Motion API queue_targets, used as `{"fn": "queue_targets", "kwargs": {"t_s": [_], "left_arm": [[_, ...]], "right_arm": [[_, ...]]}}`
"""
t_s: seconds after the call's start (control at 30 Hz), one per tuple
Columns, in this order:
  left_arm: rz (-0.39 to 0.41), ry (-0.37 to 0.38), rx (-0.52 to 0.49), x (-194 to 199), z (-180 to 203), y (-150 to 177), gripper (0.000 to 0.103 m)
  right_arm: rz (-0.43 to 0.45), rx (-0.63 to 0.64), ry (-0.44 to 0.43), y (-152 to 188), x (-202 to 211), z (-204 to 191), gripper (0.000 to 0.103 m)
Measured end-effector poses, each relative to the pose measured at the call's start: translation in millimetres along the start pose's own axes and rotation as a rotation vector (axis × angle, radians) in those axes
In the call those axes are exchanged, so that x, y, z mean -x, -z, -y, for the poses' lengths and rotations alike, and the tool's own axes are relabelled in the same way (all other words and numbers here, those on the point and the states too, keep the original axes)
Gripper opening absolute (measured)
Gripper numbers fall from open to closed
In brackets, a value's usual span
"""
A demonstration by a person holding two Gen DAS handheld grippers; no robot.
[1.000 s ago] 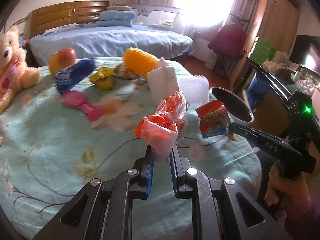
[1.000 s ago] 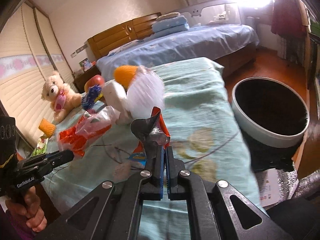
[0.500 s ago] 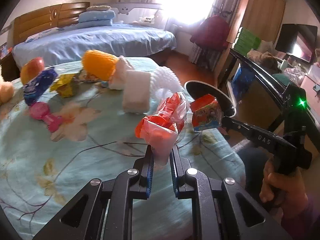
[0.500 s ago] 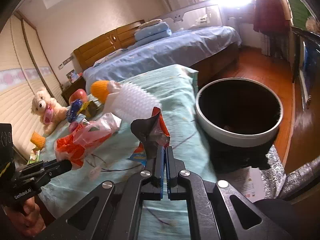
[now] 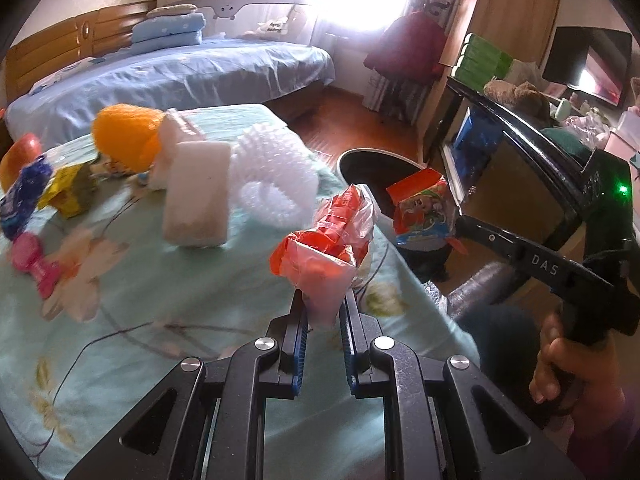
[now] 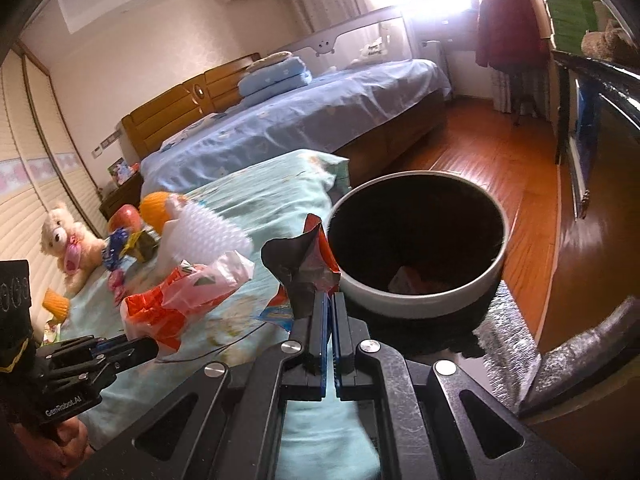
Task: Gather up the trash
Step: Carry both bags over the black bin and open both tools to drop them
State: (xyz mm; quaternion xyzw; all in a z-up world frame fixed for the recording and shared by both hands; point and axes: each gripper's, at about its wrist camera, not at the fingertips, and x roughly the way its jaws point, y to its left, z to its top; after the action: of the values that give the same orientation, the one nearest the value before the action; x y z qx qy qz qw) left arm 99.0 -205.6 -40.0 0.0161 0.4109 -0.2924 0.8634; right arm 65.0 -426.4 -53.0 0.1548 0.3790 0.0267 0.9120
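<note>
Both pieces of trash had swung nearer the bin (image 6: 420, 240): our right gripper (image 6: 329, 304), jaws clenched on the snack wrapper (image 6: 304, 264), reached its rim; our left gripper (image 5: 323, 312) gripped the plastic bag (image 5: 328, 248) beside it.

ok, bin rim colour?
White rim on the bin, black inside. Clearest in the right wrist view.

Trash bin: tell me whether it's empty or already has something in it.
Not empty. The right wrist view looks down into the trash bin, where a crumpled wrapper lies at the dark bottom.
</note>
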Motion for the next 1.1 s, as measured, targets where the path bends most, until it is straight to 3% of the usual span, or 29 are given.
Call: {"fn": "queue_targets", "kwargs": {"t_s": [1.1], "left_arm": [[-0.064, 0.0, -0.049, -108, 56, -74, 0.015]], "right_arm": [[-0.039, -0.057, 0.132, -45, -39, 74, 0.001]]}}
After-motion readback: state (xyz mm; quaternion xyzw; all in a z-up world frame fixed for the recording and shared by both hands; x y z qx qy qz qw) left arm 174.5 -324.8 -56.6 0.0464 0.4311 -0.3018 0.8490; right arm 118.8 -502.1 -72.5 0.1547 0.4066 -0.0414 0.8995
